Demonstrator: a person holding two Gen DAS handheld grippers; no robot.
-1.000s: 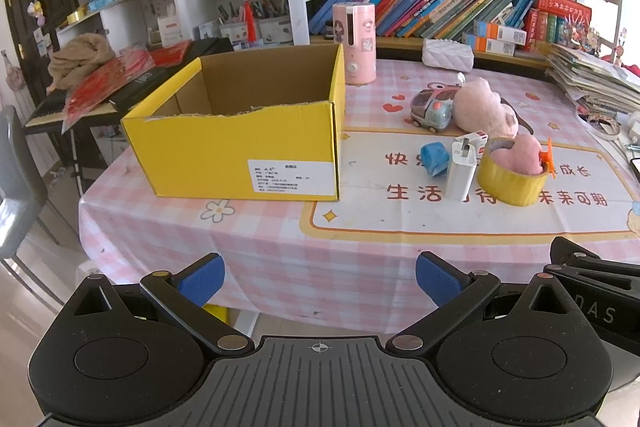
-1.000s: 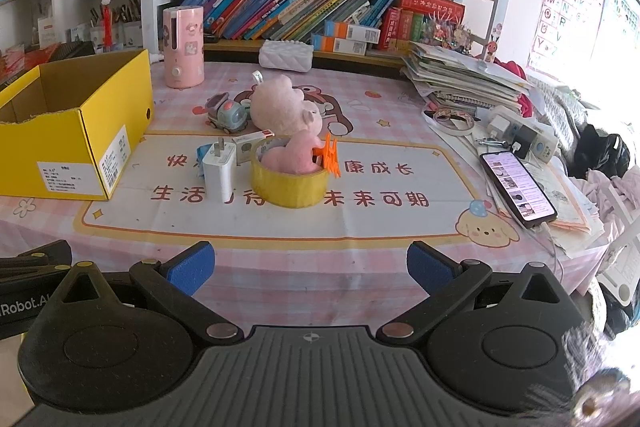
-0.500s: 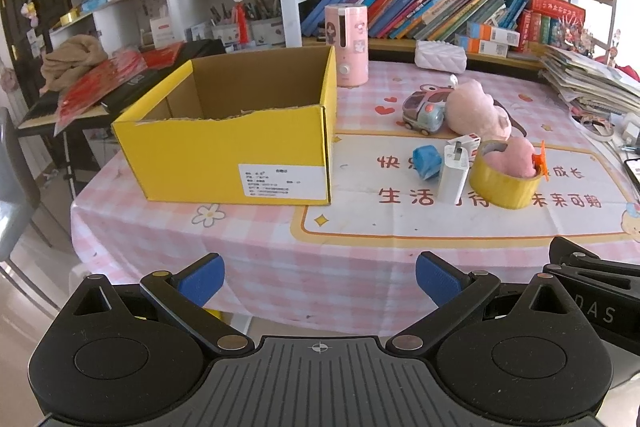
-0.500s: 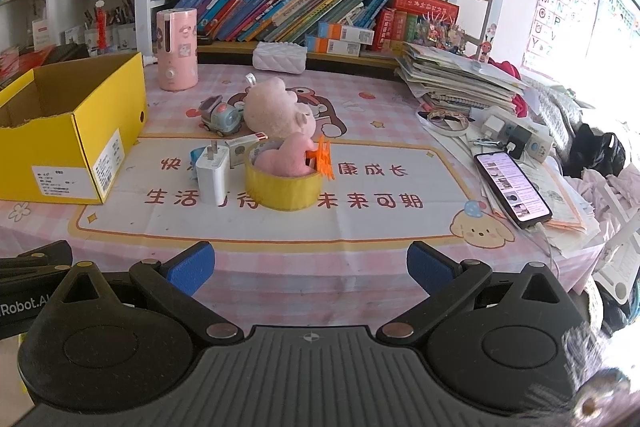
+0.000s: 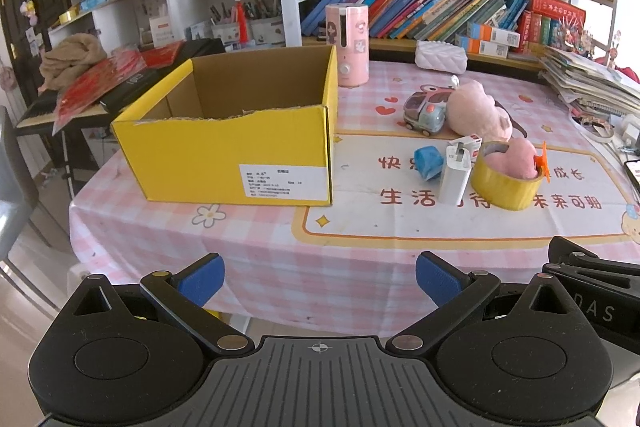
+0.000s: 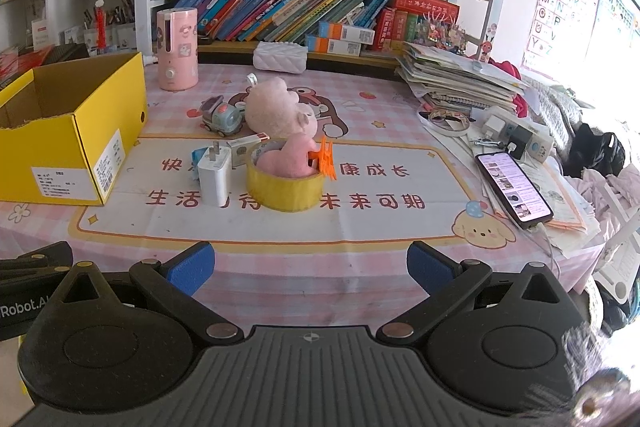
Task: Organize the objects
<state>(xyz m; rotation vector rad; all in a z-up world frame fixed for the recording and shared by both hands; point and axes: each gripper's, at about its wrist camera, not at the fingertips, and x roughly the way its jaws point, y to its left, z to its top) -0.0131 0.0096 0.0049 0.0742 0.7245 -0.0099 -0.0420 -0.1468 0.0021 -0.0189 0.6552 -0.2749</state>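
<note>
Left gripper [image 5: 319, 277]: wide open, holds nothing, before the table edge.
Right gripper [image 6: 310, 265]: wide open, empty too.
Yellow box [image 5: 236, 147]: on the table [image 5: 280, 259], left side, open top.
Tape roll [image 6: 285, 187]: right of the box, charger [image 6: 215, 177] just beside it.

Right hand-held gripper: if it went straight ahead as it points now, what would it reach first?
Probably the yellow tape roll, with the white charger just to its left. The right hand-held gripper is open and short of the table edge, and nothing stands between. Depth is uncertain through the fisheye.
</note>
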